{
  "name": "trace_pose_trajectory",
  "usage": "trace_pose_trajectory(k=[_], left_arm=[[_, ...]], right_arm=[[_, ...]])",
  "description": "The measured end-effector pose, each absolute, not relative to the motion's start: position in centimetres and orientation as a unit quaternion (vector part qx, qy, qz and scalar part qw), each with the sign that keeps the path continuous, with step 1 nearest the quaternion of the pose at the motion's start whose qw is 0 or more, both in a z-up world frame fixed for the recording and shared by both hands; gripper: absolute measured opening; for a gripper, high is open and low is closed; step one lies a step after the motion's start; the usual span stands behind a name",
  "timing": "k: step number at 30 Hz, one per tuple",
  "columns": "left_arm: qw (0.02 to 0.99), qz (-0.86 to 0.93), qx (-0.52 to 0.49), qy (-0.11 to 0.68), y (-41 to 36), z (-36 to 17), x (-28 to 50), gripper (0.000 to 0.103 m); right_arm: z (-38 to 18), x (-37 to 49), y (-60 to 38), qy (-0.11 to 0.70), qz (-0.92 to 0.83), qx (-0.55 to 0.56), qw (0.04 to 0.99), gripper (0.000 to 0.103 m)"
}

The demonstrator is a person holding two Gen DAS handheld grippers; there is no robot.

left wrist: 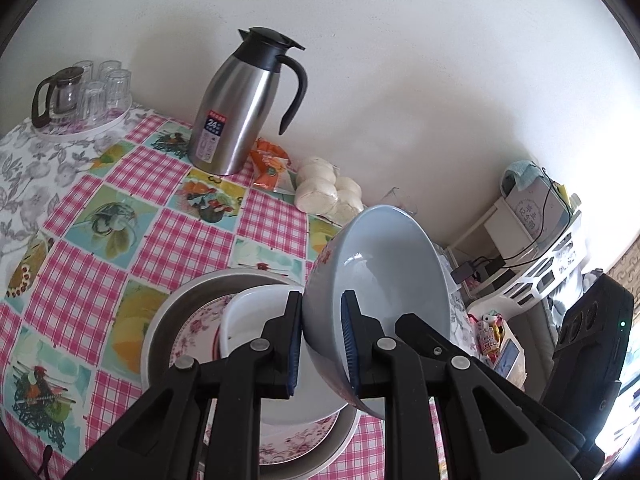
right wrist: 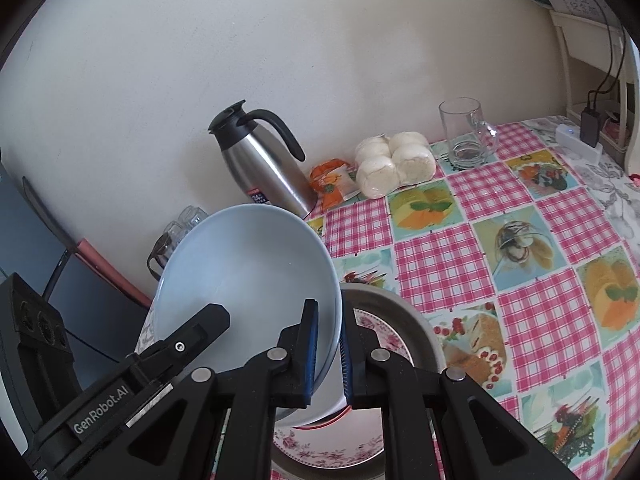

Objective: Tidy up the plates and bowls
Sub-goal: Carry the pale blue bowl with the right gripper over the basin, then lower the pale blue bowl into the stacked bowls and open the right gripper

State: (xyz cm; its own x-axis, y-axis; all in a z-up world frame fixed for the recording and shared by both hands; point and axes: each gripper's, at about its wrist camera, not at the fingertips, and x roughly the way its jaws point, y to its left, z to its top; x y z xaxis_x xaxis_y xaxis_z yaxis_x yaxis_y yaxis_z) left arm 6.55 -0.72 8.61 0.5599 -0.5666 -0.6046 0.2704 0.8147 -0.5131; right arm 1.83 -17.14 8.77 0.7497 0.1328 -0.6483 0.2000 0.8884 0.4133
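The left gripper (left wrist: 321, 346) has its fingers (left wrist: 295, 344) closed on the rim of the pale blue bowl (left wrist: 384, 264), one inside, one outside. The right gripper (right wrist: 329, 354) pinches the opposite rim likewise, fingers (right wrist: 311, 354) nearly together. Both point forward, tilting the bowl between them.

Tilted pale-blue bowl (left wrist: 384, 264) above stacked floral plates (left wrist: 192, 332)

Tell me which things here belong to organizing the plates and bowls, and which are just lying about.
Part of the job:
- blue bowl, gripped on opposite rims by the left gripper and right gripper
- metal basin
- floral plate
- white dish

Just lying about:
- steel thermos jug
- steamed buns
- orange snack packet
- glass mug
- tray of glasses
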Motion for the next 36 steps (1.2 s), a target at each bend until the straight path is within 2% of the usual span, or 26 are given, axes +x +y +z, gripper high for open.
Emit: trace_pose_trajectory(k=[16, 36], left_arm=[[0.835, -0.214, -0.202, 0.466, 0.8, 4.7, 8.0, 0.02], [0.831, -0.208, -0.212, 0.47, 1.2, 4.4, 8.3, 0.021]], right_arm=[[5.5, 3.7, -15.2, 0.411, -0.021, 0.206, 0.888, 0.011], [5.3, 3.9, -15.2, 0.419, -0.024, 0.207, 0.884, 0.014]])
